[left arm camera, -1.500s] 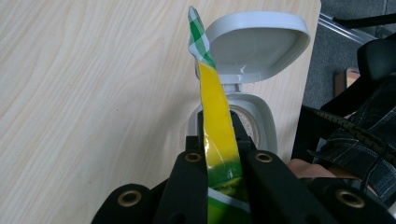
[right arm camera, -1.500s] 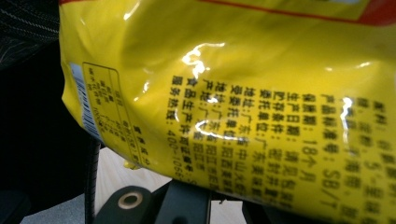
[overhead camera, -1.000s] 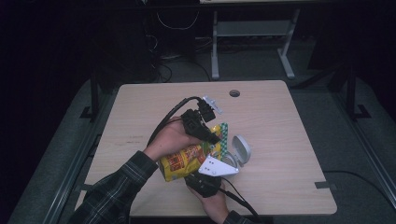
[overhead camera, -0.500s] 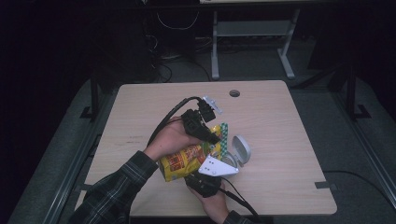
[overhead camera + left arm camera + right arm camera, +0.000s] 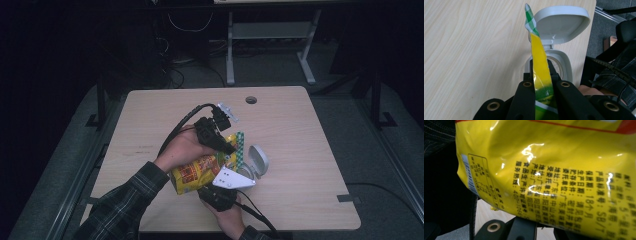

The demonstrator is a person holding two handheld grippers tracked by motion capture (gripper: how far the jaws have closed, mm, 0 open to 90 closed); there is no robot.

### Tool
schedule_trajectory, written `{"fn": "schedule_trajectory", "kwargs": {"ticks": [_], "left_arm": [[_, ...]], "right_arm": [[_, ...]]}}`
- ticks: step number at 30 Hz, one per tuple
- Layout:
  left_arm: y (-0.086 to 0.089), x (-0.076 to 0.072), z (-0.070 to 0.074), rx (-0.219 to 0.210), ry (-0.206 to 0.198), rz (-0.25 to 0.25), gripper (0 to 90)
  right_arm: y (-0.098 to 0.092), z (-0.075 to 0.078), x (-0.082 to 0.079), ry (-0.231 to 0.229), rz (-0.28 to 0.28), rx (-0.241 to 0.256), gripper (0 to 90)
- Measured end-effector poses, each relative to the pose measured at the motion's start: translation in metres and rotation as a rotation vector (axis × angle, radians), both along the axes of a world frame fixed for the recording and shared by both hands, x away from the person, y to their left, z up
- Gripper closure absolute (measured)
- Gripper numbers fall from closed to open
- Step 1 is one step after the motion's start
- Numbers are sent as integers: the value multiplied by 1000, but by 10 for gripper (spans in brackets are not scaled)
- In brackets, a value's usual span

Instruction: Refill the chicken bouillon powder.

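Observation:
A yellow snack bag point(image 5: 196, 174) with red print hangs above the table between both grippers. My left gripper point(image 5: 226, 146) is shut on the bag's top seal, a yellow strip ending in green-and-white checks point(image 5: 532, 23); its jaws point(image 5: 540, 68) pinch the strip from both sides. My right gripper point(image 5: 218, 192), under its grey three-cornered plate, holds the bag's lower end from the near side. In the right gripper view the bag's back point(image 5: 564, 172), with black printed text, stands right against the camera and covers the jaw tips.
A small grey container point(image 5: 256, 161) with its hinged lid open point(image 5: 561, 23) stands on the wooden table point(image 5: 310, 130) just right of the bag. A cable hole point(image 5: 251, 100) sits near the far edge. A plaid sleeve point(image 5: 125, 205) comes in from the lower left.

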State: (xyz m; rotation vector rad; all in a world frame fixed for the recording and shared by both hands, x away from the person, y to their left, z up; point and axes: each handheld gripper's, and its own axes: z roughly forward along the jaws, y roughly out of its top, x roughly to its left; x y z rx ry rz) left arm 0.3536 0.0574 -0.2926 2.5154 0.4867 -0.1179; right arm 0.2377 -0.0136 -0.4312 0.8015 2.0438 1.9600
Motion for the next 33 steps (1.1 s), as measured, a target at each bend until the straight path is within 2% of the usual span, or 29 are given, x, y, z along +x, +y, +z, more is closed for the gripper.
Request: {"fn": "schedule_trajectory", "kwargs": {"ticks": [33], "left_arm": [[-1,0,0,6,0,2,895]], "right_arm": [[-1,1,0,6,7,2,898]]}}
